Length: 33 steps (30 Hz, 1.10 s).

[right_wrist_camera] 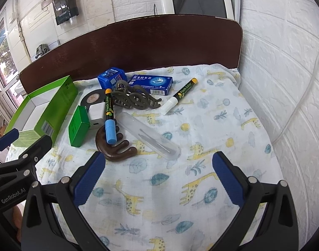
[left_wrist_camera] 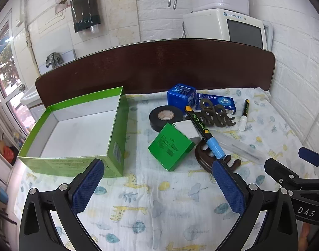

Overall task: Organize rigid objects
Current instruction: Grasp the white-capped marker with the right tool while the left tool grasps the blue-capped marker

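Observation:
An open green box [left_wrist_camera: 80, 129] with a white inside stands at the left; it also shows in the right wrist view [right_wrist_camera: 44, 108]. Beside it lies a pile: black tape roll [left_wrist_camera: 164, 117], small green box [left_wrist_camera: 171, 146], white cube [left_wrist_camera: 187, 128], blue-capped marker [left_wrist_camera: 203, 129], brown wooden comb [left_wrist_camera: 203, 154], brown hair claw [left_wrist_camera: 213, 116], two blue boxes [left_wrist_camera: 181, 95] [left_wrist_camera: 217, 102], a white-capped marker [left_wrist_camera: 244, 114] and a clear tube [left_wrist_camera: 236, 144]. My left gripper [left_wrist_camera: 159, 179] is open and empty, near the pile. My right gripper [right_wrist_camera: 157, 173] is open and empty, just before the comb [right_wrist_camera: 115, 148] and tube [right_wrist_camera: 151, 136].
Everything lies on a giraffe-print cloth [right_wrist_camera: 201, 125]. A dark wooden board [left_wrist_camera: 155, 67] stands behind it. A white brick wall [right_wrist_camera: 285, 83] closes the right side. A white appliance [left_wrist_camera: 226, 27] stands behind the board.

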Tool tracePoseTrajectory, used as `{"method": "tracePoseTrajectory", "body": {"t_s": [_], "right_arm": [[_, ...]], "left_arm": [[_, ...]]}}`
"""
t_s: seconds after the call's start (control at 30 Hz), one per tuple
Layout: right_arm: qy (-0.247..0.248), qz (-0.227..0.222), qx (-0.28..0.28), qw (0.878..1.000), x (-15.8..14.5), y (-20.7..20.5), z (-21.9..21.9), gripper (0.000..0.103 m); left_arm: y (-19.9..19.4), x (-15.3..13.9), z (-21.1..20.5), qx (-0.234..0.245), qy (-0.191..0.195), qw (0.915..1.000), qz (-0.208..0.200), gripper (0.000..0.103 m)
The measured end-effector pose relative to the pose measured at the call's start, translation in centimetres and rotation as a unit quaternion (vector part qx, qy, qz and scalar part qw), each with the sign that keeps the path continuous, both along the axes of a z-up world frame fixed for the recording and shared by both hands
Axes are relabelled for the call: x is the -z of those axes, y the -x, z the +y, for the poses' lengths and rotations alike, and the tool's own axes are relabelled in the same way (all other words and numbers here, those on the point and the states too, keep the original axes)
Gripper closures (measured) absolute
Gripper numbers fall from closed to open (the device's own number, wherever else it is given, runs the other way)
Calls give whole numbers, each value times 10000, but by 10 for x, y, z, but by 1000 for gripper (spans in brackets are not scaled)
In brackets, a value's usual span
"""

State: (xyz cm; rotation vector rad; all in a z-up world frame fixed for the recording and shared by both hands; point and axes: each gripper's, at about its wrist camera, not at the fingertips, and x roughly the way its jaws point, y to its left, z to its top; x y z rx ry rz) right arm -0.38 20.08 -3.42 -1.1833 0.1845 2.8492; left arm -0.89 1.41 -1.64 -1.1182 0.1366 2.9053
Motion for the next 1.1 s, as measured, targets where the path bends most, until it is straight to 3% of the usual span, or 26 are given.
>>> {"method": "tracePoseTrajectory", "body": {"t_s": [0.47, 0.67, 0.83, 1.1], "right_arm": [[88, 11, -54, 9999, 2, 6, 6, 3], [161, 5, -367, 9992, 3, 13, -2, 17], [254, -97, -575, 9980, 8, 20, -5, 31], [278, -247, -65, 9993, 7, 43, 25, 35]], "left_arm": [[10, 4, 3, -18, 63, 9999, -81, 0], [14, 4, -13, -134, -54, 9998, -133, 0], [15, 3, -12, 40, -208, 9997, -142, 0], [37, -7, 20, 403, -389, 9980, -310, 0]]}}
